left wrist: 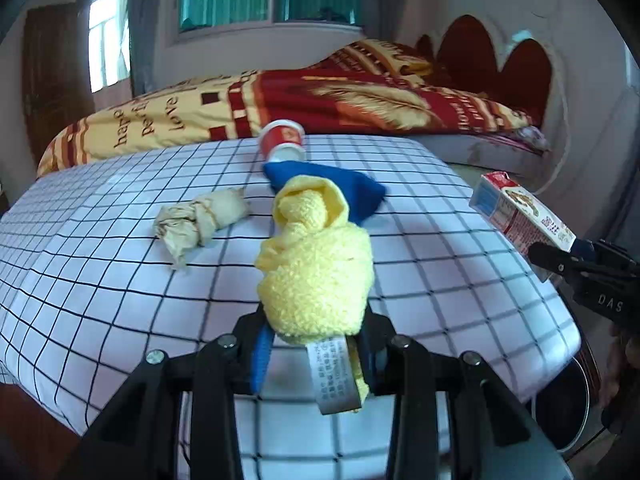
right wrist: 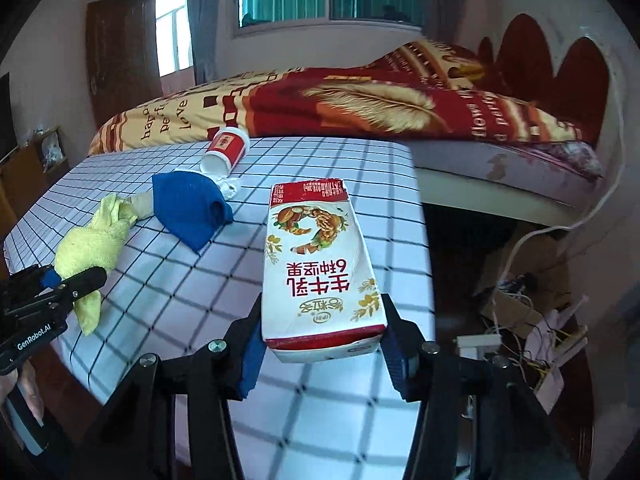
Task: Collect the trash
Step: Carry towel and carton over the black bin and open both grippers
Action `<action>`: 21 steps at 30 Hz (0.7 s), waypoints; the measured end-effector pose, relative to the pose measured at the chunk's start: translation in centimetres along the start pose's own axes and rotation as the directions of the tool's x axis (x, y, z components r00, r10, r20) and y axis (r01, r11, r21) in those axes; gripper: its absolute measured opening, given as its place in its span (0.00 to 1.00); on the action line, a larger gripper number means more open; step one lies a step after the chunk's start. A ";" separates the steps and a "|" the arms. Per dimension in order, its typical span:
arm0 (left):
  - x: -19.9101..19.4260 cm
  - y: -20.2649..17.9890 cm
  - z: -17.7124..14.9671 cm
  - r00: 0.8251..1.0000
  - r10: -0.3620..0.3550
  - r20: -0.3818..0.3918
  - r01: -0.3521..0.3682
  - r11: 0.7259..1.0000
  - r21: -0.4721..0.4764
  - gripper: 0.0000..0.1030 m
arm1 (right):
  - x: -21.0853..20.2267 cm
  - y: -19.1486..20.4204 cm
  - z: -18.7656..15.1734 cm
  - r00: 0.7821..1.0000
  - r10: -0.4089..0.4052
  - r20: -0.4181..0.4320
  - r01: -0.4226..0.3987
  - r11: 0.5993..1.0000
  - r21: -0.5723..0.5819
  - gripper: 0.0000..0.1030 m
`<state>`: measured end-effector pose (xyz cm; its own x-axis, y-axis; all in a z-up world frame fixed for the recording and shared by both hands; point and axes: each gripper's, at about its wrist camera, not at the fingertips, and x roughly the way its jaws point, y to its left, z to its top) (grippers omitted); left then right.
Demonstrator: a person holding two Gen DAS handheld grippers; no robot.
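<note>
The right gripper [right wrist: 322, 344] is clamped on one milk carton [right wrist: 320, 264], red and white, printed with Chinese characters and a ring of nuts and grains, lifted over the checked tablecloth [right wrist: 168, 304]. The left gripper [left wrist: 316, 340] pinches one yellow towel [left wrist: 316, 268], whose care tag [left wrist: 332, 376] hangs down with print too small to read. Its body reads "GenRobot.AI". On the cloth lie one blue cloth [left wrist: 360, 188], one crumpled paper wad [left wrist: 200, 220] and one tipped red cup [left wrist: 282, 140]. The bedspread [left wrist: 160, 120] behind shows "love".
</note>
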<state>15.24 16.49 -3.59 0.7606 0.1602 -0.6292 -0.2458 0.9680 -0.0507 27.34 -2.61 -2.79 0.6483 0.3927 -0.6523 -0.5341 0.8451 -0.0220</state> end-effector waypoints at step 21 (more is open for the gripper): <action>-4.6 -11.1 -3.0 0.982 -0.191 0.011 0.187 0.969 0.164 0.36 | -15.0 -9.6 -9.0 0.975 -0.209 0.075 0.199 0.973 0.118 0.52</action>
<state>12.68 4.39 -2.44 0.7999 -0.0257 -0.5995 0.0027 0.9992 -0.0391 17.89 -19.82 0.38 0.7844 0.2336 -0.5746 -0.3266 0.9431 -0.0624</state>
